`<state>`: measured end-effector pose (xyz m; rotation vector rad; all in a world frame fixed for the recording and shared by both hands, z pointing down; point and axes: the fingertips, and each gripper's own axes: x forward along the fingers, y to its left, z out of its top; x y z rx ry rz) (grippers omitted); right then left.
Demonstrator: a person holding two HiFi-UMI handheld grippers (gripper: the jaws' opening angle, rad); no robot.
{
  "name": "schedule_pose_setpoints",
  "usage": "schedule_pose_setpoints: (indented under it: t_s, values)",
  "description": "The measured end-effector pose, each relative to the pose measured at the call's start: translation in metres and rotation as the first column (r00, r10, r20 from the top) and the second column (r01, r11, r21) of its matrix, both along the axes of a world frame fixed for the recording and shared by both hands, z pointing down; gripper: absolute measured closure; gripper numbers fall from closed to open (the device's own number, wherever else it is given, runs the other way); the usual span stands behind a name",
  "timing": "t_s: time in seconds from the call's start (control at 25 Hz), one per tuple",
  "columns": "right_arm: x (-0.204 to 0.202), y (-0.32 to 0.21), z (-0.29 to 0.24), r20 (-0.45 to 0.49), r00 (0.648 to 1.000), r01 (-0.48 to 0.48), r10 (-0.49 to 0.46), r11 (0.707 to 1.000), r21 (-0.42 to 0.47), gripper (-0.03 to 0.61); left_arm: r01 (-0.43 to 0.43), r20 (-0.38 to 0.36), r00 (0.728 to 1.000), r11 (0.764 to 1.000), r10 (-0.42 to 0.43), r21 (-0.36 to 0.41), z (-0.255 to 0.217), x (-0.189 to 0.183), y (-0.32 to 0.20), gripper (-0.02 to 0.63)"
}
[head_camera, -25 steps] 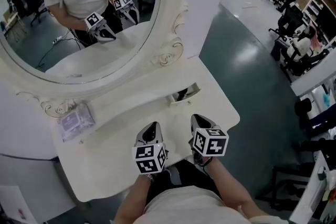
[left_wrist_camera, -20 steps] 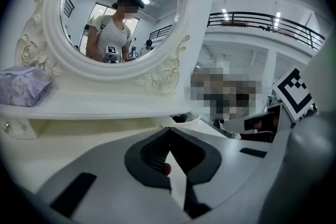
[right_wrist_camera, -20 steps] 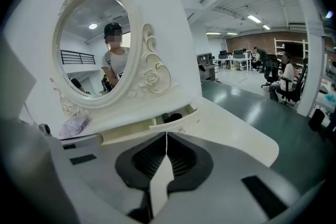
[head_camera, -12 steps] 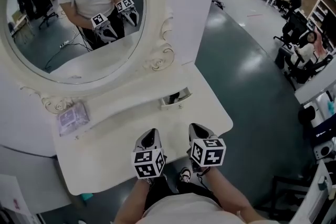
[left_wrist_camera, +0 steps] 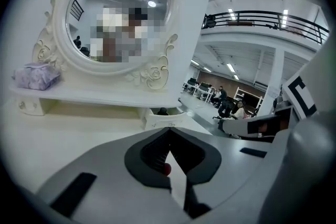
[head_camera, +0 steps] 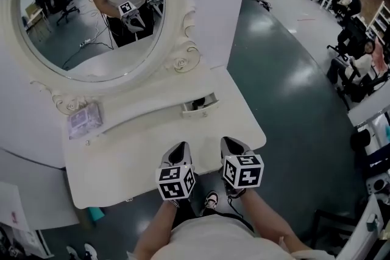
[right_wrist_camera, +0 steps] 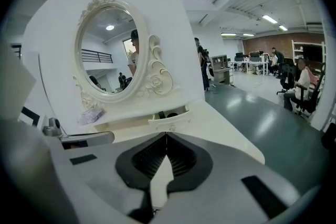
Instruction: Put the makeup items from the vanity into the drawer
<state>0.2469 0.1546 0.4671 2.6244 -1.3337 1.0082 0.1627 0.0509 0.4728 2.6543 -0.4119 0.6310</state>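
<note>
1. My left gripper (head_camera: 178, 152) has its two grey jaws brought together, with the tips meeting and nothing between them. In its own view (left_wrist_camera: 169, 132) they close over the bare tabletop.
2. My right gripper (head_camera: 232, 146) is the same: jaws pressed together and empty (right_wrist_camera: 166, 136).
3. I hold both side by side at the near edge of the cream-white vanity table (head_camera: 140, 155), above its top. The left one's black-and-white marker cube (head_camera: 175, 181) and the right one's cube (head_camera: 244, 170) face up at me.
4. The small cream drawer with a knob (head_camera: 200, 111) sits under the raised shelf at the foot of the mirror and is pulled part way out. It lies ahead of my grippers and well apart from them.
5. Dark items (head_camera: 198, 104) lie inside that drawer. They also show over its front in the left gripper view (left_wrist_camera: 161, 111) and the right gripper view (right_wrist_camera: 164, 114). I cannot tell what they are.
6. A pale purple soft packet (head_camera: 84, 120) rests on the raised shelf at the left, just beside the carved scroll of the mirror frame.
7. The oval mirror in its ornate cream frame (head_camera: 91, 15) stands upright behind the shelf and reflects a person holding the two grippers.
8. Dark grey-green glossy floor (head_camera: 292, 88) spreads to the right of the vanity.
</note>
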Motion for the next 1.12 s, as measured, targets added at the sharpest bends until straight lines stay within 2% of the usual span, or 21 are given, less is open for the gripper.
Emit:
schedule_pose_setpoints:
  t_s: [0.24, 0.52, 1.12]
  values:
    - [0.009, -0.006, -0.005, -0.022, 0.999, 0.034, -0.035, 0.999, -0.023, 0.561, -0.010, -0.009, 1.000, 0.999, 0.010, 0.043, -0.011, 0.011, -0.005, 0.607]
    - [0.022, -0.017, -0.010, -0.034, 0.999, 0.024, -0.024, 1.000, -0.010, 0.561, -0.017, -0.038, 0.999, 0.996, 0.020, 0.083, -0.027, 0.027, -0.018, 0.607]
    - [0.031, -0.026, -0.019, -0.074, 0.997, 0.002, -0.003, 1.000, -0.014, 0.561, 0.000, -0.048, 0.999, 0.998, 0.003, 0.057, -0.027, 0.028, -0.036, 0.608]
